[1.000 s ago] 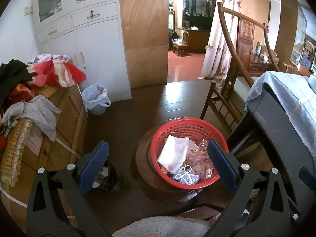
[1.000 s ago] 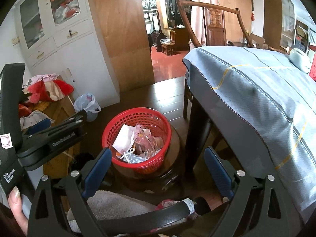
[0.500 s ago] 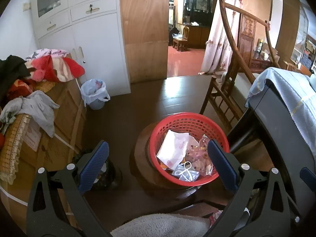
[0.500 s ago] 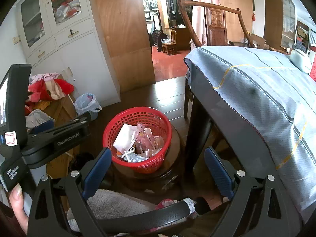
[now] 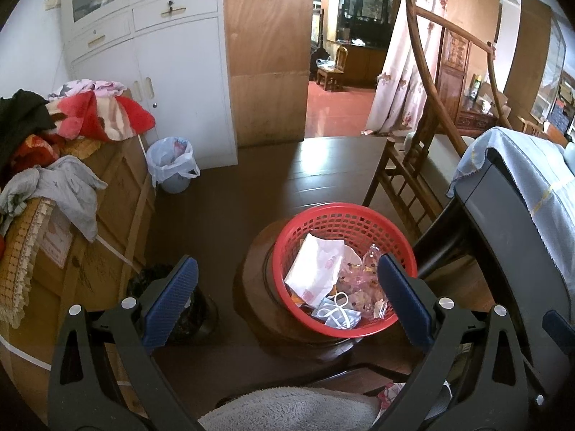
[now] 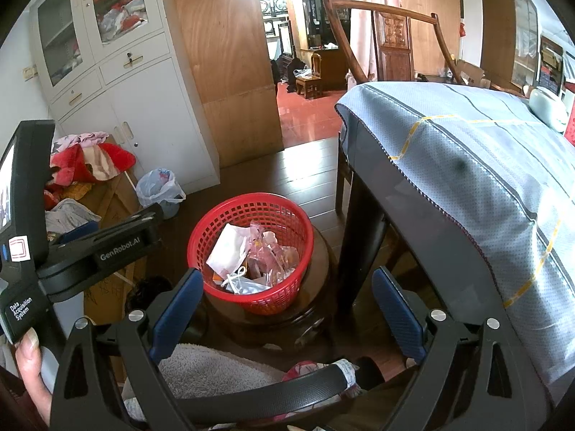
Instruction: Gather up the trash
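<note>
While left view hides it | right view: left gripper (image 6: pixel 77 228) body | red basket (image 6: pixel 251 215) beside

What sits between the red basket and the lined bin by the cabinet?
Only bare dark wood floor lies between the red basket and the lined bin; the left wrist view shows that stretch most plainly.

Basket (image 5: pixel 345 222) w/ trash (image 5: pixel 312 273) sits on stool (image 5: pixel 251 287), centre. Table (image 5: pixel 503 222) to right, chair (image 5: pixel 424 165) far right. Lined bin (image 5: pixel 171 165) far left by cabinet (image 5: pixel 172 72); clothes pile (image 5: pixel 72 133) on box, left.
</note>
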`<action>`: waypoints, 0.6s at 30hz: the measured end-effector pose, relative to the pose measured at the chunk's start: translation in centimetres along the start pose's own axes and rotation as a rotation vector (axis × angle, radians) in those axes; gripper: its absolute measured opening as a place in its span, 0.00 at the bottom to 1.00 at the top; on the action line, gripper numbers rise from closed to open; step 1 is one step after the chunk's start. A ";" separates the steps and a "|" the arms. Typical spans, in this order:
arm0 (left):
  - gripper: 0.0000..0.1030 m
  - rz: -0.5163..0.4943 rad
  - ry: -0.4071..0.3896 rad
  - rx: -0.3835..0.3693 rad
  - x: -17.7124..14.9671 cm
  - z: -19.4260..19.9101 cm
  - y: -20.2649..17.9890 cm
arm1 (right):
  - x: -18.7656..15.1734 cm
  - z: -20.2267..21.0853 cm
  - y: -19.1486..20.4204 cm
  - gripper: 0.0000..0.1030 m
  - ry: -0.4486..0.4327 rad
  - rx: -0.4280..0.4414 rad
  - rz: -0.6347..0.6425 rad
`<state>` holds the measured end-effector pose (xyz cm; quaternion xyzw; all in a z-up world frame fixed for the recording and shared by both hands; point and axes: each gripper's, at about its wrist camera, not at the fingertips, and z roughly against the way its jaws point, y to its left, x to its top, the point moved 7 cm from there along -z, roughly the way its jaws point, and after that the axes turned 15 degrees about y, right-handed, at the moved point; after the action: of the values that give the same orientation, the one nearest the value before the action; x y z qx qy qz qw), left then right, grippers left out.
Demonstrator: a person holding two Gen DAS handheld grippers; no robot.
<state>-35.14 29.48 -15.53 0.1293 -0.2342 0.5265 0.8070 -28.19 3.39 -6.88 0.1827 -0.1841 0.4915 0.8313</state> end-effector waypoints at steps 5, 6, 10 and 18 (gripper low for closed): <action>0.93 -0.002 0.002 0.004 -0.1 -0.2 0.0 | 0.0 0.0 0.0 0.90 0.000 0.000 -0.001; 0.93 -0.002 0.004 0.005 -0.2 -0.2 -0.1 | 0.0 0.0 0.0 0.90 0.000 0.000 -0.001; 0.93 -0.011 0.010 0.008 -0.4 -0.5 -0.3 | 0.0 0.0 0.0 0.90 0.002 0.002 -0.002; 0.93 -0.016 0.008 0.017 -0.4 -0.3 -0.4 | 0.0 0.0 0.0 0.90 0.001 0.001 -0.001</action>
<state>-34.82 29.14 -16.01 0.1358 -0.2253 0.5224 0.8111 -28.23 3.41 -6.87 0.1829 -0.1833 0.4913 0.8316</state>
